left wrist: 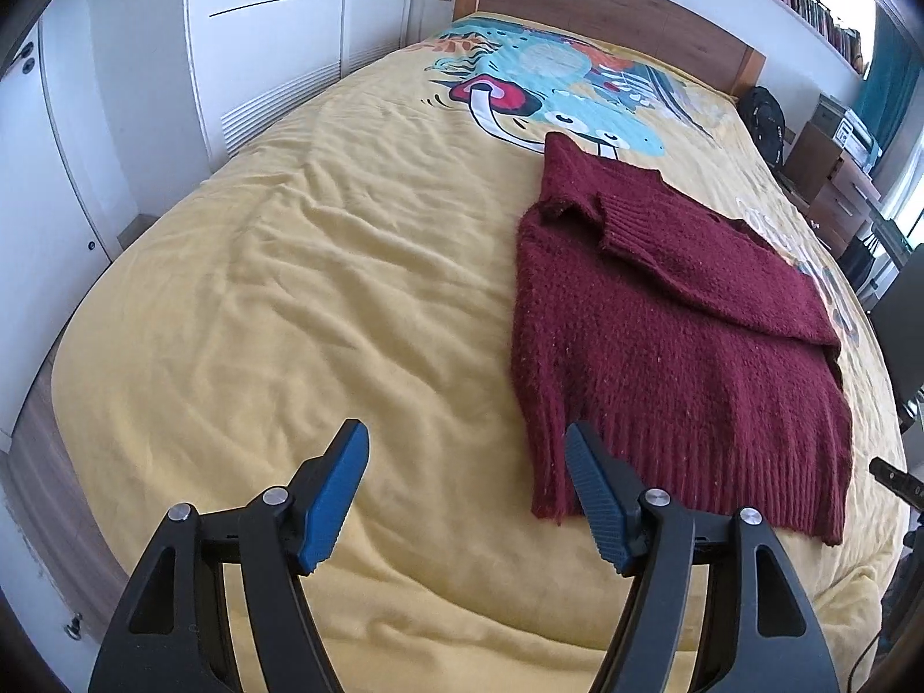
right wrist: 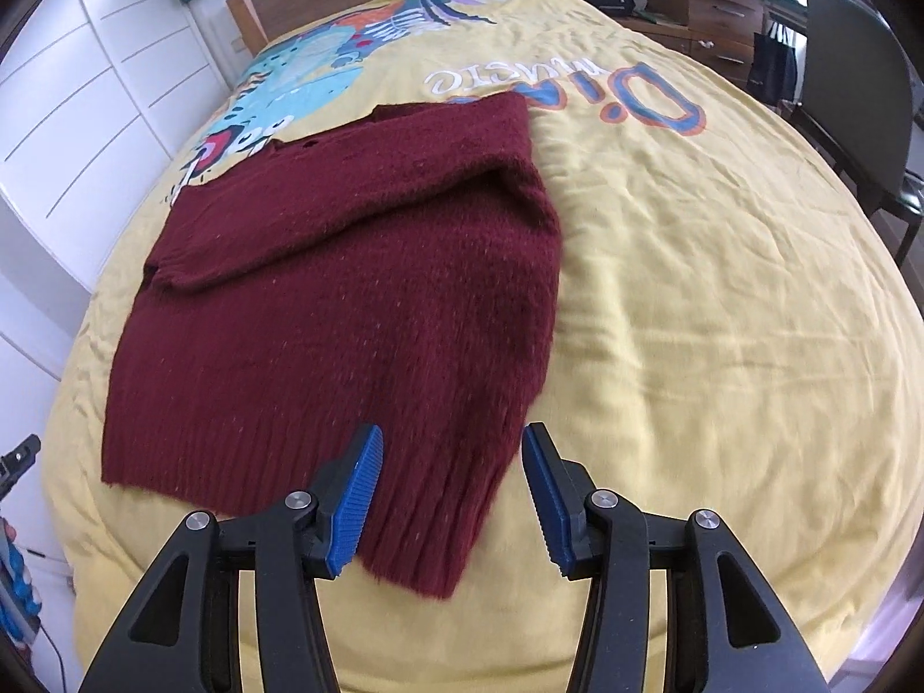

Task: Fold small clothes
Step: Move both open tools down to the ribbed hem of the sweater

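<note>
Sweater [left wrist: 670, 335] of maroon knit lies flat on the yellow bedspread [left wrist: 289, 289], ribbed hem toward the cameras, neck toward the wooden headboard [left wrist: 606, 6], both sleeves folded across its body. Left gripper [left wrist: 466, 496] hovers with fingers apart, empty, beside the hem's left corner; right gripper [right wrist: 452, 499], equally parted, hangs above the right corner, a black chair [right wrist: 849, 98] standing beyond.

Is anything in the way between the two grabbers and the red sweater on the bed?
Nothing visible is. The sweater lies alone on the yellow bedspread. The right gripper hangs open over its ribbed hem corner, and the left gripper is open beside the other hem corner.
</note>
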A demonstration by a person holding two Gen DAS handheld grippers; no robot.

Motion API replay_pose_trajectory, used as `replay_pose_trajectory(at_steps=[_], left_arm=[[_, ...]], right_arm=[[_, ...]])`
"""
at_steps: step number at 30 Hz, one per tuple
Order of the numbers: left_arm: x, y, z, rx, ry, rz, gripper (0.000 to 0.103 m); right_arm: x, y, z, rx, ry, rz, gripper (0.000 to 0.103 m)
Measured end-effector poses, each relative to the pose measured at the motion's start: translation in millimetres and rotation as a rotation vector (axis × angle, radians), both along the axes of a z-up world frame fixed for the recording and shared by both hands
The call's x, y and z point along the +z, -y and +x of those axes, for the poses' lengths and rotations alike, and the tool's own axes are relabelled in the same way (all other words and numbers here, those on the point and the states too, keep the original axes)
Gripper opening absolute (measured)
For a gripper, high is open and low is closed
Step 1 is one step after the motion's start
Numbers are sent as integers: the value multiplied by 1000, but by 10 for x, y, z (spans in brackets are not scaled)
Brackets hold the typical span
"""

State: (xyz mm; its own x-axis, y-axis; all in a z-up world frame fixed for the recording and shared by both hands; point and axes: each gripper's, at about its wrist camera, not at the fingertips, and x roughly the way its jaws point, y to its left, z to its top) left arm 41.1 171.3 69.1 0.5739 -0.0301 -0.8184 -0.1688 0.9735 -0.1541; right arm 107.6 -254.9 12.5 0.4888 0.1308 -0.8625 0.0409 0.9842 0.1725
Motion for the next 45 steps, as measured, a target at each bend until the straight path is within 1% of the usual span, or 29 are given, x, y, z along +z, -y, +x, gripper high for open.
replay_pose_trajectory(at_steps=[3, 6, 8, 15, 18, 22, 31, 40, 45], left_arm=[[11, -32, -60, 7, 3, -12, 66], [52, -47, -127, 11, 14, -15, 70], [88, -56, -166, 10, 23, -15, 71], [217, -76, -283, 13, 50, -6, 71], [245, -83, -305, 14, 53, -3, 71], [213, -83, -293, 16, 41, 0, 71], [-16, 26, -94, -5, -28, 18, 71], [-417, 205, 206, -31, -132, 40, 71], [-608, 266, 373, -37, -175, 22, 71]], right_arm=[[8, -20, -119, -7, 3, 12, 52], [20, -15, -203, -14, 7, 29, 53], [30, -12, -251, -19, 11, 42, 56], [90, 28, -360, -32, 35, 65, 56], [64, 75, -388, -45, 33, 74, 57], [-17, 135, -396, -58, 18, 84, 57], [-274, 214, -308, -67, -30, 131, 57], [-585, 177, -153, -33, -89, 207, 57], [-700, 143, -91, -11, -109, 230, 57]])
